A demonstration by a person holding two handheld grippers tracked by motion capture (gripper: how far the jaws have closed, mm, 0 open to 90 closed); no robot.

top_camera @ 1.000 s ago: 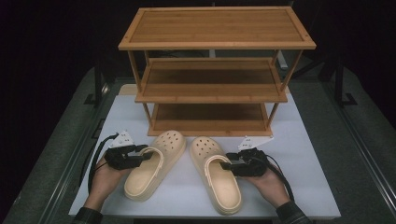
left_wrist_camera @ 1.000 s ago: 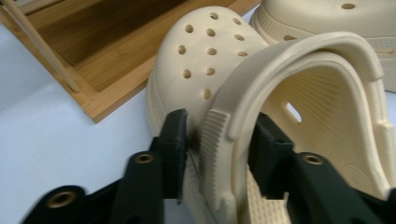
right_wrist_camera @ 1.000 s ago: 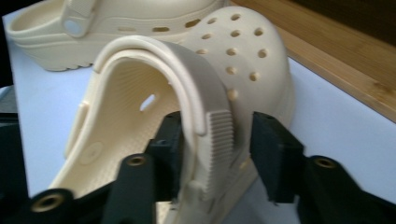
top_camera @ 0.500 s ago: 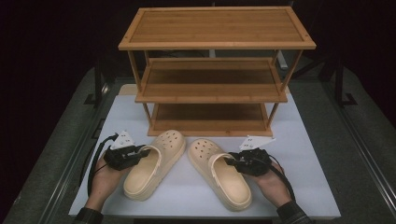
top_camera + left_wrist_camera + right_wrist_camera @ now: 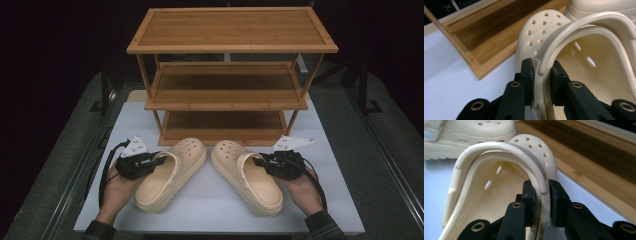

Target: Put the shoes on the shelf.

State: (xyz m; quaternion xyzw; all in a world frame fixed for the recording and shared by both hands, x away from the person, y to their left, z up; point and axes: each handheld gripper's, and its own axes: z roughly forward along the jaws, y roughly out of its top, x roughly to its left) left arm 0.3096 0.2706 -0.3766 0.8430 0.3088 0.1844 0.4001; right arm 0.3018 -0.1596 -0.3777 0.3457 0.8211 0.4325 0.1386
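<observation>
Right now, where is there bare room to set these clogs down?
All three rack shelves are bare. The mat is free left and right of the rack. It is crowded in front: left clog, right clog, left gripper, right gripper.

A wooden rack (image 5: 227, 75) is standing at the far side of a white mat (image 5: 210, 195). Two cream clogs are lying in front of it, toes toward it. The left gripper (image 5: 157, 161) is pinching the left clog (image 5: 172, 172)'s outer edge; the right gripper (image 5: 257, 162) is pinching the right clog (image 5: 247, 175)'s outer edge.
</observation>
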